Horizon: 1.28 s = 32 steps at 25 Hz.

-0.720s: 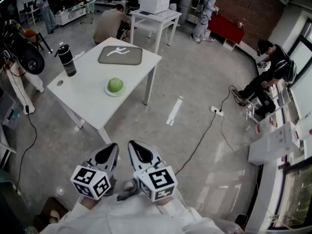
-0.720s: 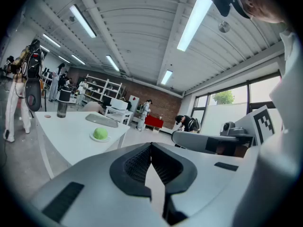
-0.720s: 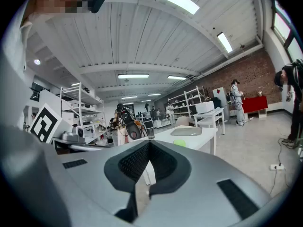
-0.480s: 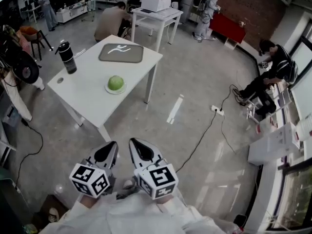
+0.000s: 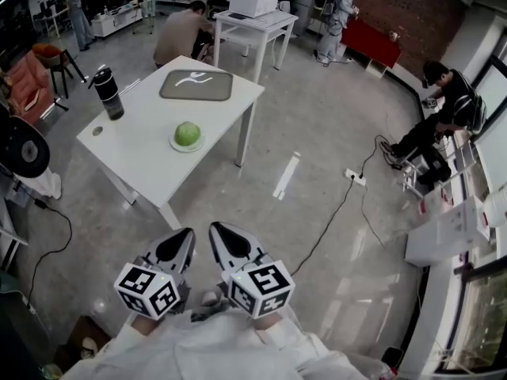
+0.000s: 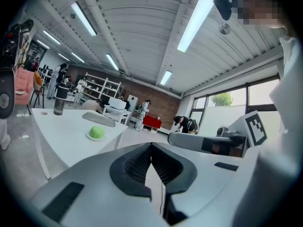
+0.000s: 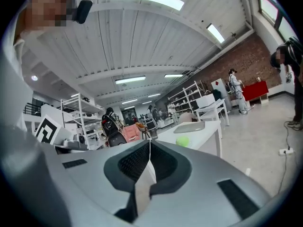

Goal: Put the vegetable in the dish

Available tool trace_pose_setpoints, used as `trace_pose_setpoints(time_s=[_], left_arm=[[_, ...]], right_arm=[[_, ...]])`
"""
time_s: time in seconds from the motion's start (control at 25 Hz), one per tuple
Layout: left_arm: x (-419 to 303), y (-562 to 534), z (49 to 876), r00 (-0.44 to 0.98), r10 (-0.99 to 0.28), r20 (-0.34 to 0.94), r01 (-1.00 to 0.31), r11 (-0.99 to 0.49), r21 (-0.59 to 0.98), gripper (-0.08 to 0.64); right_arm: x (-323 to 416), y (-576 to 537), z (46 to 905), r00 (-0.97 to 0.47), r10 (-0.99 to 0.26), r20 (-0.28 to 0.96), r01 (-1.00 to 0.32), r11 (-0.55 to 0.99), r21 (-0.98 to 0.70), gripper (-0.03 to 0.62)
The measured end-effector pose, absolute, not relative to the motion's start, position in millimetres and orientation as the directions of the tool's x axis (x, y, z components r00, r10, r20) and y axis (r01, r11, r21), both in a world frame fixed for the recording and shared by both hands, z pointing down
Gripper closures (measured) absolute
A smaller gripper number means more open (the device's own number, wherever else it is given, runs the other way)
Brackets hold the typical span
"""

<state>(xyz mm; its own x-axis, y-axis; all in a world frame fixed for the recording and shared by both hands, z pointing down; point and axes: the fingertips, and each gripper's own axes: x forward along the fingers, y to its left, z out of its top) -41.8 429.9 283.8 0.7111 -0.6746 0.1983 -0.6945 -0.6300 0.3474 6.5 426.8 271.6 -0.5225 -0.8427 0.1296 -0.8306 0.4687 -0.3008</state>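
A round green vegetable (image 5: pixel 187 134) rests in a small pale dish (image 5: pixel 173 144) on the white table (image 5: pixel 142 153); it also shows as a small green vegetable (image 6: pixel 97 132) in the left gripper view and a green vegetable (image 7: pixel 182 140) in the right gripper view. Both grippers are held close to the person's body, well short of the table. My left gripper (image 5: pixel 181 238) is shut and holds nothing. My right gripper (image 5: pixel 216 232) is shut too, its jaws meeting with nothing between them.
On the table stand a dark bottle (image 5: pixel 108 93) and a grey mat (image 5: pixel 196 85). A second white table with a printer (image 5: pixel 252 2) stands behind. Several people are around the room. A black cable (image 5: pixel 333 212) and socket strip lie on the concrete floor.
The view has shifted slightly; the table and vegetable sit a little further right in the frame. Both grippers stay shut, held near the body.
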Motion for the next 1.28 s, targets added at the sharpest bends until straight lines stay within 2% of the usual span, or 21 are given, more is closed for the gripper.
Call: trace_pose_setpoints(time_s=[0.48,0.8,1.04,1.28], left_arm=[[-10,413,289,0.71,-0.675,0.202,-0.693,-0.617,0.374,0.551],[19,413,309,0.714,-0.665,0.221,-0.686,-0.599,0.414,0.551],[20,383,315,0.699,-0.679,0.224,-0.695,-0.571,0.436,0.551],[16,346,319,0.698,-0.677,0.233,-0.699,-0.575,0.426,0.551]], right_arm=[[21,417,272,-0.56,-0.819,0.128,-0.817,0.519,-0.25,0.577],[55,415,285,-0.553,-0.823,0.127,-0.815,0.503,-0.288,0.577],[77,381,281,-0.521,-0.846,0.111,-0.844,0.49,-0.219,0.577],[66,340,286,-0.532,-0.838,0.12,-0.835,0.495,-0.241,0.577]])
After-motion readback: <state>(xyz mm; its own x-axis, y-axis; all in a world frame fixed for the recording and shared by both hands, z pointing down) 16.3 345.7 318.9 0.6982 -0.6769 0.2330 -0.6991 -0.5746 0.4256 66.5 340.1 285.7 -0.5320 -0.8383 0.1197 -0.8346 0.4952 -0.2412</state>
